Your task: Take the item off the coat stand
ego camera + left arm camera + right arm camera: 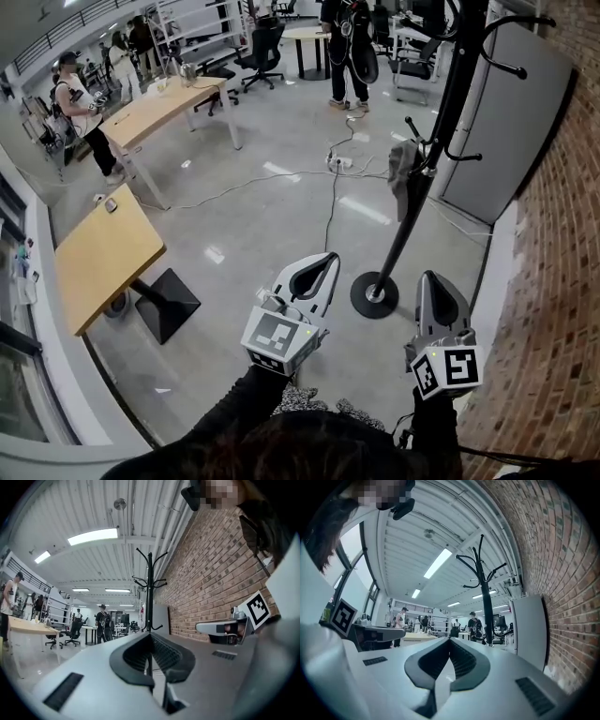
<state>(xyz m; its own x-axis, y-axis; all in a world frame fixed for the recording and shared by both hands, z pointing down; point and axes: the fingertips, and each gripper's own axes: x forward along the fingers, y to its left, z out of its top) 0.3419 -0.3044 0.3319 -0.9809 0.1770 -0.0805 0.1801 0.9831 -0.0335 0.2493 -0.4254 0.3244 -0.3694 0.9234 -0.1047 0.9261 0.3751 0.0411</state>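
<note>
Down low, the left hand-held gripper and the right hand-held gripper both had their jaws pressed together, with nothing in them. Past them, the black coat stand stood on the grey floor. A grey item hung from a hook on its pole, well apart from both.
</note>
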